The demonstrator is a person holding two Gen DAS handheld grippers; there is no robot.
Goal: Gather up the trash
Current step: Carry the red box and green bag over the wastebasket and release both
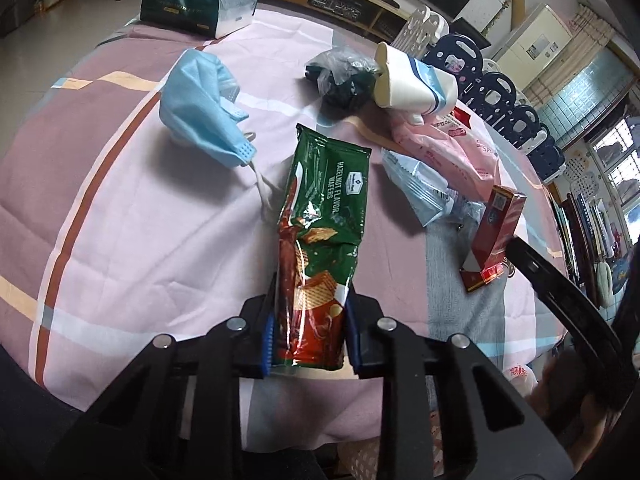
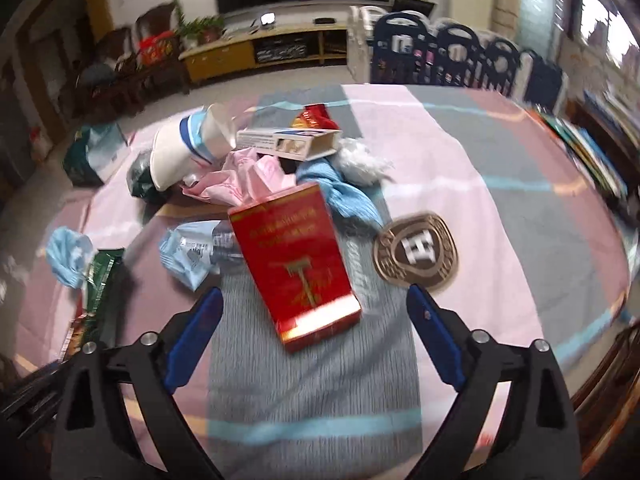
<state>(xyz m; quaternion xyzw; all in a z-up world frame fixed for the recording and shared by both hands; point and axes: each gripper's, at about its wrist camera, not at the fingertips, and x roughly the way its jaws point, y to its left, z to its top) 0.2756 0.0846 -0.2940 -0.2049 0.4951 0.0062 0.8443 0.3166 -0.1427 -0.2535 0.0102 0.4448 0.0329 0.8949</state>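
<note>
Now mid-pickup: left gripper [image 1: 310, 340] clamped on the wafer wrapper [image 1: 320, 240], centre frame.
Right gripper [image 2: 316, 336] wide open, empty, red box [image 2: 296, 264] between its jaws; next, probably bag the wrapper.
</note>
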